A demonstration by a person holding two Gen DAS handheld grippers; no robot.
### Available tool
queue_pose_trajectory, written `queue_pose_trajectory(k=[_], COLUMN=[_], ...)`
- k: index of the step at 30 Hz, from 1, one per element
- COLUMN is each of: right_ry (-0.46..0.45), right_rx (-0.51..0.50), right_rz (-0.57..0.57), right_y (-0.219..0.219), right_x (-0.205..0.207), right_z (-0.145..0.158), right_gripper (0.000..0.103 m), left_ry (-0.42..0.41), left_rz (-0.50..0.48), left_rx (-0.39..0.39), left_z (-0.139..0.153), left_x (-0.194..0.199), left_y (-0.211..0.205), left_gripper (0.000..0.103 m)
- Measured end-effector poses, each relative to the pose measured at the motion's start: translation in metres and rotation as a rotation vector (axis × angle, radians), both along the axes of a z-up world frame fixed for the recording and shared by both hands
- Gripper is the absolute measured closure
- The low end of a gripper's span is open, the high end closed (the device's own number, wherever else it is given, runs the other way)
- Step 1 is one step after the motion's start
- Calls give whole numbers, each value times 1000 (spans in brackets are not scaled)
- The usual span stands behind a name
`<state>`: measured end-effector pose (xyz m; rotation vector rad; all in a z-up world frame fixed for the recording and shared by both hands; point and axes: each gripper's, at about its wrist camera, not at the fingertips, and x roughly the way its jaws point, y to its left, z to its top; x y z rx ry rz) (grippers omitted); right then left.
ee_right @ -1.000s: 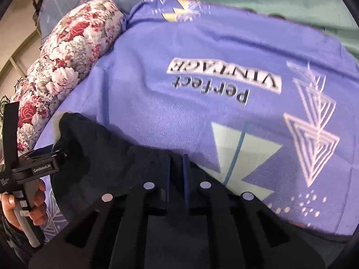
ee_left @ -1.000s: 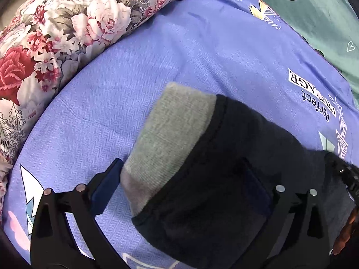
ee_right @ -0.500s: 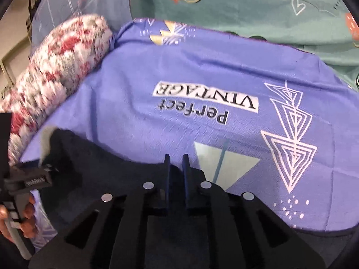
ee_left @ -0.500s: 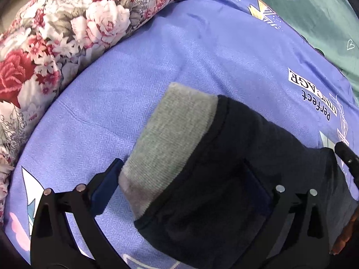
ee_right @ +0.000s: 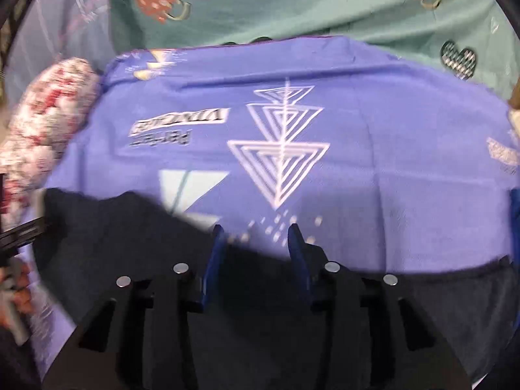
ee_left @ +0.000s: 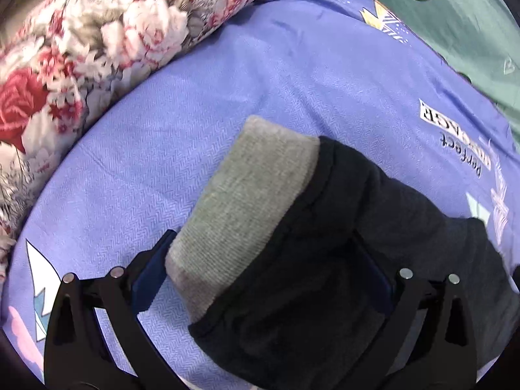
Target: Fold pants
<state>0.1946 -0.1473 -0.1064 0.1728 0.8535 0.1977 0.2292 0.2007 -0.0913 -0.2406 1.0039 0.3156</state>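
Note:
Dark pants (ee_left: 341, 260) with a grey ribbed cuff (ee_left: 247, 201) lie on a purple printed sheet (ee_left: 260, 81). My left gripper (ee_left: 263, 273) is open, its jaws spread wide on either side of the cuff end, the right finger sunk in dark fabric. In the right wrist view the pants (ee_right: 130, 243) stretch along the bottom. My right gripper (ee_right: 256, 237) is open, its blue fingers (ee_right: 297, 247) apart above the pants' edge, holding nothing. The view is blurred.
A floral rolled quilt (ee_left: 81, 48) lies along the left of the sheet, also in the right wrist view (ee_right: 42, 130). A green heart-print sheet (ee_right: 292, 6) lies beyond the purple one. The hand holding the left gripper (ee_right: 16, 286) shows at far left.
My right gripper has opened, let go of the pants and swung right and back. The left gripper has stayed open around the cuff end.

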Motion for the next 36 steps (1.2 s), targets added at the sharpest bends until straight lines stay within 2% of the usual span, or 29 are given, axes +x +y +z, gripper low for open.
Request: queue_pose_trajectory(k=[2, 3, 4, 5, 7, 8, 9, 10, 11, 12, 14, 15, 17, 18, 19, 20, 21, 23, 24, 25, 26, 27, 28, 30, 32, 34, 36], right_ry=[66, 118, 133, 116, 96, 89, 83, 85, 81, 63, 52, 55, 79, 109, 115, 107, 115, 92, 73, 66, 57, 42, 34, 73, 151, 131, 98], right_rx=[86, 84, 81, 121, 169, 139, 35, -44, -66, 58, 275, 314, 317, 307, 302, 297, 287, 234, 244, 212, 180, 146, 136, 87, -72, -83, -116], right_rz=[81, 78, 62, 39, -80, -166, -311, -404, -512, -536, -482, -434, -370, -350, -337, -350, -396, -565, -594, -601, -569, -497, -417, -354, -438, -537, -589], right_y=[-14, -24, -35, -58, -108, -128, -154, -170, -195, -213, -227, -225, -220, -222, -228, -233, -243, -267, -268, -258, -246, -226, -207, -193, -199, -207, -194], right_x=[-10, -12, -13, -19, -28, -32, -37, -42, -51, -61, -73, -75, -73, -72, -70, -69, -67, -75, -78, -79, -78, -78, -79, -76, -71, -78, -84], right_z=[-11, -21, -27, -29, -27, -26, -25, -26, -24, -23, -24, -25, -31, -38, -46, -47, -47, -43, -38, -30, -25, -20, -18, -26, -42, -36, -25], right_gripper=[60, 60, 73, 74, 75, 70, 67, 67, 67, 66, 60, 59, 54, 55, 68, 99, 103, 103, 99, 85, 74, 67, 55, 53, 54, 52, 47], left_ry=[-6, -6, -4, -5, -7, -7, -7, -7, -6, -6, -5, -4, -5, -6, -5, -4, -5, -5, -4, -4, -4, -2, 0, 0, 0, -2, 0], left_rz=[3, 2, 2, 3, 3, 4, 7, 7, 5, 5, 7, 5, 4, 4, 4, 3, 4, 5, 4, 5, 6, 8, 9, 8, 6, 7, 10], left_rx=[-7, -15, -28, -34, -27, -24, -22, -19, -19, -22, -30, -29, -27, -27, -28, -28, -28, -26, -26, -28, -29, -33, -33, -27, -26, -32, -34], left_z=[-1, -1, -1, -1, -1, -1, -1, -1, -1, -1, -1, -1, -1, -1, -1, -1, -1, -1, -1, 0, 0, 0, 0, 0, 1, 1, 1], left_x=[0, 0, 1, 1, 1, 0, 0, 1, 0, 0, 0, 1, 1, 1, 1, 1, 1, 1, 1, 1, 1, 1, 1, 1, 1, 0, 0], left_y=[1, 2, 4, 5, 4, 4, 3, 3, 3, 3, 4, 5, 5, 5, 5, 5, 5, 5, 5, 5, 4, 4, 4, 4, 3, 4, 4], left_gripper=[2, 2, 2, 2, 2, 2, 2, 2, 2, 2, 2, 2, 2, 2, 2, 2, 2, 2, 2, 2, 2, 2, 2, 2, 2, 2, 2])
